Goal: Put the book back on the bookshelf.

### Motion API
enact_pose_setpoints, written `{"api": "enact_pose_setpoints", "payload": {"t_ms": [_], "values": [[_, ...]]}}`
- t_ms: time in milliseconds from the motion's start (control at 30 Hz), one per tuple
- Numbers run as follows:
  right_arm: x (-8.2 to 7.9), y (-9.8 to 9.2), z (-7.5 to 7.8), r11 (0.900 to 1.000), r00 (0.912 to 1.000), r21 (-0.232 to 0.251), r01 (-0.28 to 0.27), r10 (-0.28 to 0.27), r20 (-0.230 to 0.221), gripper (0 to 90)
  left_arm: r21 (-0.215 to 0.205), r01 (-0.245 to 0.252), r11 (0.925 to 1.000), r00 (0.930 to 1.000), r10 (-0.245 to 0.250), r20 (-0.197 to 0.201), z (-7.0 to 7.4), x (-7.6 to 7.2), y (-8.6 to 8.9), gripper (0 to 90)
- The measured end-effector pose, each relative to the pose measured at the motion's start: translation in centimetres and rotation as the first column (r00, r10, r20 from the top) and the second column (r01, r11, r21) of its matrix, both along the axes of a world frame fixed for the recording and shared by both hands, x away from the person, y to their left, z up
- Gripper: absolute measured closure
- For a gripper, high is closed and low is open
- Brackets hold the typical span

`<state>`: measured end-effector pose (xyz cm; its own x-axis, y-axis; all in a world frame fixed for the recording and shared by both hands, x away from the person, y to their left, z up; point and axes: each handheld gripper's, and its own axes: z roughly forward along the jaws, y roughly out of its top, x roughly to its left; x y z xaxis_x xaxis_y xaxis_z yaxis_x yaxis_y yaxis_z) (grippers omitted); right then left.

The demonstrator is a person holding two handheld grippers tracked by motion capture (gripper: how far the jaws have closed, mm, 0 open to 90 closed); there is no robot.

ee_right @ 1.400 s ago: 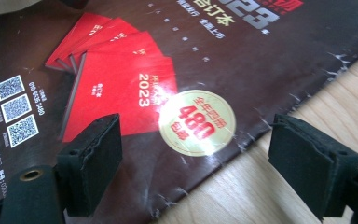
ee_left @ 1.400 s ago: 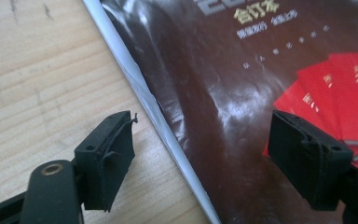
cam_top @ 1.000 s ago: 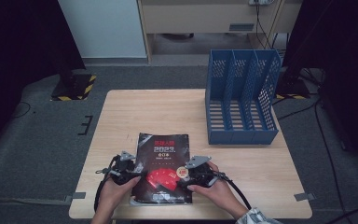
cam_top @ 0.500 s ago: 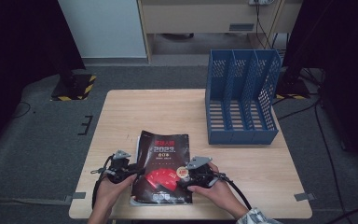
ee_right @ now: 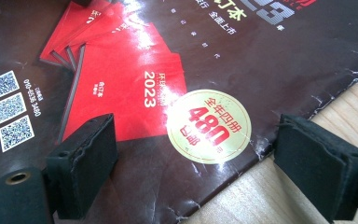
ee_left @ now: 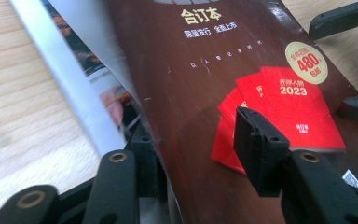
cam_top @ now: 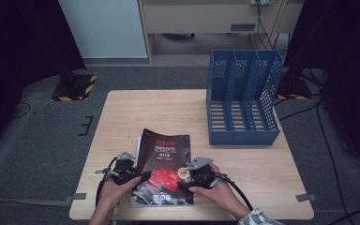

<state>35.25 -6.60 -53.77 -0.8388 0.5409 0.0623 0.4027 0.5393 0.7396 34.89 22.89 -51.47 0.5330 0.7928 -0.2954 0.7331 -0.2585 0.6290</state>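
A: Now lifted — front cover of magazine raised off its left edge since a second ago, pages showing underneath.
B: Left gripper?
A: Straddling that cover edge, one jaw under, one on top; not clamped yet. Right gripper spread wide over right edge, holding nothing.
B: Location?
A: Near front edge of table, well apart from blue file rack. Probably opening or regripping for pickup.

Both forearms come in at the bottom centre of the frame. The left hand holds the left hand-held gripper, its jaws spread apart. The right hand holds the right hand-held gripper, jaws likewise wide apart, pointing toward the left one.
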Motion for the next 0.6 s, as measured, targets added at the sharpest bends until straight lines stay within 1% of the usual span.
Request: {"api": "enact_pose_setpoints", "payload": {"t_ms": [133,167,233,267,300,333,367,433,500,533,567,600], "values": [[0.00,0.00,0.00,1.000,1.0000,0.000,0.000,0.000,-0.001,13.4,-0.035,0.009,0.9993,1.0000,-0.009,0.000,0.04,0.23,-0.07,53.6],[0.00,0.00,0.00,1.000,1.0000,0.000,0.000,0.000,-0.001,13.4,-0.035,0.009,0.9993,1.0000,-0.009,0.000,0.04,0.23,-0.07,54.3],[0.03,-0.02,-0.01,1.000,1.0000,0.000,-0.003,0.003,0.001,13.5,-0.061,0.024,0.9979,0.9997,-0.024,-0.005,0.13,0.15,0.01,56.0],[0.03,-0.02,-0.01,1.000,1.0000,0.000,-0.002,0.002,0.001,13.4,-0.068,0.033,0.9971,0.9994,-0.034,-0.005,0.17,0.08,0.00,56.4],[0.03,-0.02,-0.01,1.000,1.0000,0.000,-0.002,0.002,0.001,13.4,-0.068,0.033,0.9971,0.9994,-0.034,-0.005,0.17,0.08,0.00,56.6],[0.02,-0.02,-0.01,1.000,1.0000,0.000,-0.002,0.002,0.001,13.5,-0.068,0.048,0.9965,0.9988,-0.048,-0.006,0.28,-0.09,-0.03,56.6],[0.02,-0.02,-0.01,1.000,1.0000,0.000,-0.003,0.003,0.001,13.4,-0.059,0.079,0.9952,0.9968,-0.079,-0.009,0.27,-0.36,-0.11,56.4],[0.03,-0.03,0.00,1.000,1.0000,0.000,-0.003,0.003,0.000,13.4,-0.061,0.083,0.9947,0.9964,-0.084,-0.013,0.12,-0.34,-0.18,56.2],[0.03,-0.03,-0.01,1.000,1.0000,0.000,-0.003,0.003,0.001,13.4,-0.076,0.074,0.9944,0.9971,-0.075,-0.012,-0.03,-0.05,-0.43,55.4],[0.03,-0.03,-0.01,1.000,1.0000,0.000,-0.003,0.003,0.001,13.4,-0.076,0.074,0.9944,0.9971,-0.075,-0.012,-0.03,-0.05,-0.43,54.8],[0.04,-0.03,-0.01,1.000,1.0000,0.001,-0.003,0.003,0.001,13.4,-0.091,0.073,0.9932,0.9973,-0.073,0.004,0.01,0.27,-0.71,54.8],[0.04,-0.03,-0.01,1.000,1.0000,0.001,-0.003,0.003,0.001,13.4,-0.091,0.073,0.9932,0.9973,-0.073,0.004,0.01,0.27,-0.71,54.8]]}}
